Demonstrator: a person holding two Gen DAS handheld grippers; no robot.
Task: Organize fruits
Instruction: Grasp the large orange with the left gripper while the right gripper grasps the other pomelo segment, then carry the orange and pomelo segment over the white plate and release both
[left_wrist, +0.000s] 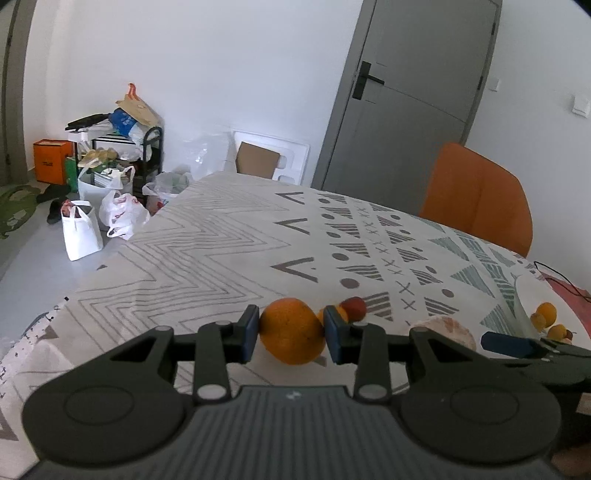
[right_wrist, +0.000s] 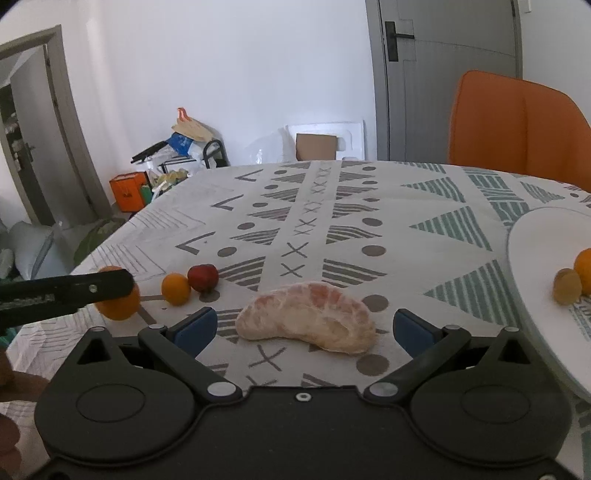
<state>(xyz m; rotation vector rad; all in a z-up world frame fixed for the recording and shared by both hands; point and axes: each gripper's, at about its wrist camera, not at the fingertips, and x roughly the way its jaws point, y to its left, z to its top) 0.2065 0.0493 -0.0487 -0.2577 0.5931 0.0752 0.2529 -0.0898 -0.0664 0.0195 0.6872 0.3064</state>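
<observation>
My left gripper (left_wrist: 291, 332) is shut on a large orange (left_wrist: 291, 332), its blue pads pressed against both sides just above the patterned tablecloth (left_wrist: 221, 251). Behind it lie a small orange fruit (left_wrist: 342, 314) and a red fruit (left_wrist: 354, 307). In the right wrist view, my right gripper (right_wrist: 304, 326) is open, with a peeled pomelo segment (right_wrist: 306, 321) on the cloth between its pads but untouched. The large orange (right_wrist: 118, 306) appears at far left under the left gripper's finger (right_wrist: 74, 290). A white plate (right_wrist: 535, 258) at right holds an orange (right_wrist: 585, 266) and a yellowish fruit (right_wrist: 567, 291).
An orange chair (right_wrist: 517, 125) stands at the table's far right side before a grey door (right_wrist: 443, 74). Bags and a cluttered rack (left_wrist: 110, 177) sit on the floor beyond the table's left edge. A red item with a black cable (left_wrist: 569, 291) lies at far right.
</observation>
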